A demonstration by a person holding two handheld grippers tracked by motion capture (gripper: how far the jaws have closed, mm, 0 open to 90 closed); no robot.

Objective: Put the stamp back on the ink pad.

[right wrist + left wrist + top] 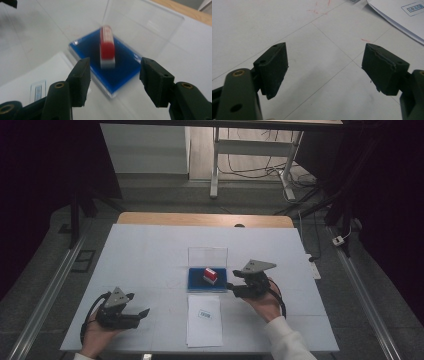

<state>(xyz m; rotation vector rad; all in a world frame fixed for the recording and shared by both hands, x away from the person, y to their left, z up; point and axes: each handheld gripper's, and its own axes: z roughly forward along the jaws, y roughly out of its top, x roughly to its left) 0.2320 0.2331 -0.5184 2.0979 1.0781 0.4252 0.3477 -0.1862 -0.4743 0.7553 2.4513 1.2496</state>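
A red-and-white stamp [107,47] stands on the blue pad of an open clear case [207,279] mid-surface; the right tongs [113,75] gape empty just before it. The left tongs [324,67] hang wide open, holding nothing, above the bare white surface [262,22]; a labelled paper [204,320] lies just beside the case.

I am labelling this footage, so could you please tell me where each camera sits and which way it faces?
High view: above the person's side, looking forward and down on the white table; both hands show, left claw, right claw.
Left gripper view: rides the left claw, facing bare table and a paper sheet.
Right gripper view: rides the right claw, facing the red stamp on its blue pad.
Shared: high and right views both show stamp and pad.
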